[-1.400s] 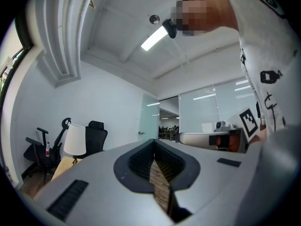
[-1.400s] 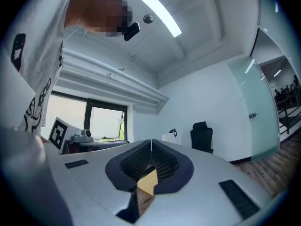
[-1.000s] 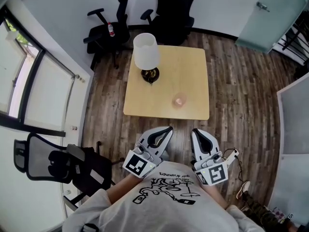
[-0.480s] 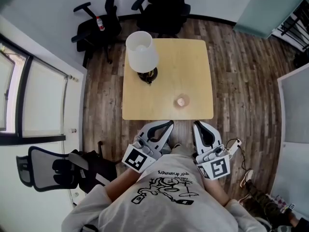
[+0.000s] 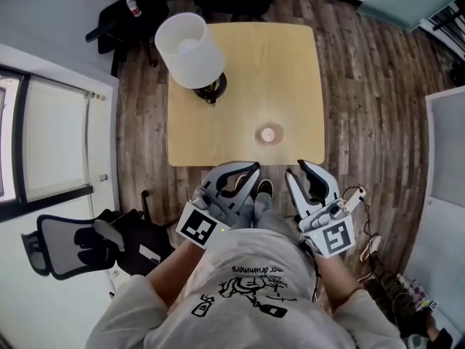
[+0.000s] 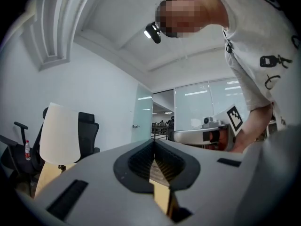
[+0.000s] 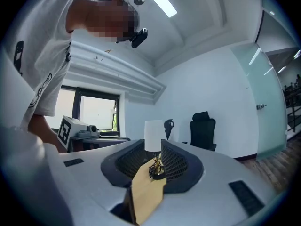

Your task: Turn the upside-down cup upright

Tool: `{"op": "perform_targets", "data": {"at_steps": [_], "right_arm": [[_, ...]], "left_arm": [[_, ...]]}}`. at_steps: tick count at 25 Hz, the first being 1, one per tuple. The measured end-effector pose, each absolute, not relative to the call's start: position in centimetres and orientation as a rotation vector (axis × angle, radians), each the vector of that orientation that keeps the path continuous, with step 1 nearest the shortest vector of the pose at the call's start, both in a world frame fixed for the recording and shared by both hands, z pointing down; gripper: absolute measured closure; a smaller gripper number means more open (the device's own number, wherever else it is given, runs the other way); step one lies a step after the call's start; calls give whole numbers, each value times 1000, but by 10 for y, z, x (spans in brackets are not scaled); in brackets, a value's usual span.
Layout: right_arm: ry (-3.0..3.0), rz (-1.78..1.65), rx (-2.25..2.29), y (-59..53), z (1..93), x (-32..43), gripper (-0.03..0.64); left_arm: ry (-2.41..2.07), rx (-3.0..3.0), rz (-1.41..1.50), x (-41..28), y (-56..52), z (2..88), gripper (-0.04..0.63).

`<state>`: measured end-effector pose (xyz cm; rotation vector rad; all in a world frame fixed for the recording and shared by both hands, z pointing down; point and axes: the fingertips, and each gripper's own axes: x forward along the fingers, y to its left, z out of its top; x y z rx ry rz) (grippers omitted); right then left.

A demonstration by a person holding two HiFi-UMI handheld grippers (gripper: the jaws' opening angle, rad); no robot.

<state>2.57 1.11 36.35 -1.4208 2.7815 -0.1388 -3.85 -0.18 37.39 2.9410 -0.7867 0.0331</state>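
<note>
**Poised at the near edge, nothing held**

The left gripper (image 6: 153, 147) has its jaws pressed together with nothing in them. The right gripper (image 7: 159, 149) has jaws that have just been opening. They stand a narrow gap apart with nothing between them, and only the table lamp (image 7: 153, 135) and a strip of table top show through the gap.

Both grippers point level across the table (image 5: 247, 86), side by side in front of the person's chest. Their tips are just short of its near edge.

The cup (image 5: 269, 134) sits on the table near that edge, right of centre and apart from both grippers. It lies roughly ahead of the space between them, somewhat nearer the right one. From straight above I cannot tell which way up it is.

The slightly parted right jaws suggest that hand is being readied for the pick, with the closed left one spare or there to steady.

Bare wood surrounds the cup on every side, so either gripper can come at it level. The lamp stands at the far left corner, well apart from the cup. The main risk is the near edge, since a cup tipped toward the person could roll off. The office chairs (image 5: 131, 13) beyond the far side are out of the way.
</note>
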Motion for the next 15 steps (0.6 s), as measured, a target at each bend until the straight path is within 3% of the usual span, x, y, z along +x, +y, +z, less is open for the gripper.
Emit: {"op": "perform_targets", "data": {"at_steps": [15], "right_arm": [[2932, -329, -1401, -46, 553, 40, 335]], "left_arm": [[-777, 2888, 194, -18, -39, 514, 588]]}}
